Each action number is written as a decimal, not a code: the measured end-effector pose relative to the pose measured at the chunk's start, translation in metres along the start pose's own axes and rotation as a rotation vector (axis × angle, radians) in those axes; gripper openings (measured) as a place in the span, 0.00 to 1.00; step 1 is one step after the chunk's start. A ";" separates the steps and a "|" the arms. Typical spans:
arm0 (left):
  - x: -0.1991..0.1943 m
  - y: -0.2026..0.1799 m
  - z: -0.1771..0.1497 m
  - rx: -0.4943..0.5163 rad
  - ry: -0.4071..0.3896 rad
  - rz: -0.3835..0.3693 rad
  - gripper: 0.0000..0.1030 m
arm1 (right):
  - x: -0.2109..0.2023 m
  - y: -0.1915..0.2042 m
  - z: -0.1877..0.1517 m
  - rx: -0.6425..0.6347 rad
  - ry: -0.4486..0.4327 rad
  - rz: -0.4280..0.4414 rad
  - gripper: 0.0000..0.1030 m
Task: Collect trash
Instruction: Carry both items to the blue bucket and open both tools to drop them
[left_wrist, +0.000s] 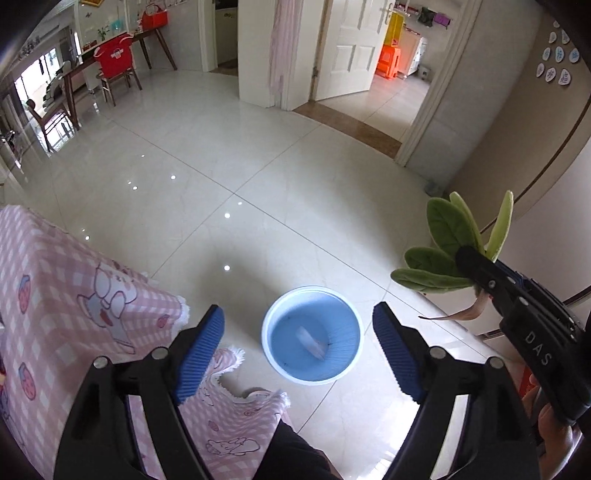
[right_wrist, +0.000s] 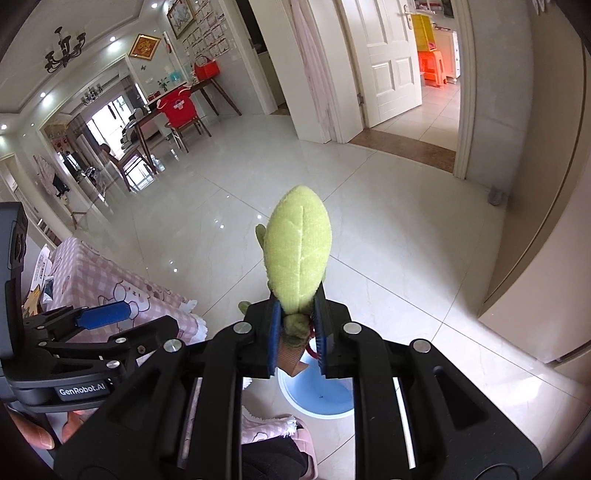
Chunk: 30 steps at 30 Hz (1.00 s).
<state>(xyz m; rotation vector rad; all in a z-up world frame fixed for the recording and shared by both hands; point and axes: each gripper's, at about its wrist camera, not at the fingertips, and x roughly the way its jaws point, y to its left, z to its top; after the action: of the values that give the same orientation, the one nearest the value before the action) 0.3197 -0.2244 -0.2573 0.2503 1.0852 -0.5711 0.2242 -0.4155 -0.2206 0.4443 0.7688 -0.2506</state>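
A blue trash bin (left_wrist: 312, 336) with a white rim stands on the tiled floor and holds a pale scrap. My left gripper (left_wrist: 298, 345) is open and empty above it, fingers on either side of the bin in view. My right gripper (right_wrist: 297, 328) is shut on a green plush leafy toy (right_wrist: 298, 254) with a brown paper tag below it. It holds the toy above the bin (right_wrist: 317, 398). In the left wrist view the toy (left_wrist: 447, 243) and the right gripper (left_wrist: 476, 273) are up at the right of the bin.
A table with a pink checked cloth (left_wrist: 55, 317) stands at the left, its corner close to the bin. The glossy tiled floor (left_wrist: 221, 166) stretches ahead to a white door (left_wrist: 351, 48) and a dining table with chairs (left_wrist: 114, 62). A beige wall (right_wrist: 535, 258) is at the right.
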 end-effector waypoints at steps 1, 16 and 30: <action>-0.007 0.007 -0.007 -0.005 -0.001 0.004 0.78 | 0.000 0.003 -0.002 -0.003 0.004 0.006 0.16; -0.023 0.047 -0.019 -0.063 -0.024 0.040 0.78 | 0.003 0.029 -0.004 -0.016 0.006 0.022 0.53; -0.077 0.080 -0.040 -0.082 -0.120 0.093 0.79 | -0.021 0.064 -0.006 -0.058 -0.025 0.072 0.62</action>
<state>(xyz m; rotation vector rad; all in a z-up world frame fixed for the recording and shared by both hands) 0.3070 -0.1156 -0.2141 0.1908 0.9730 -0.4521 0.2298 -0.3551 -0.1908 0.4123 0.7319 -0.1656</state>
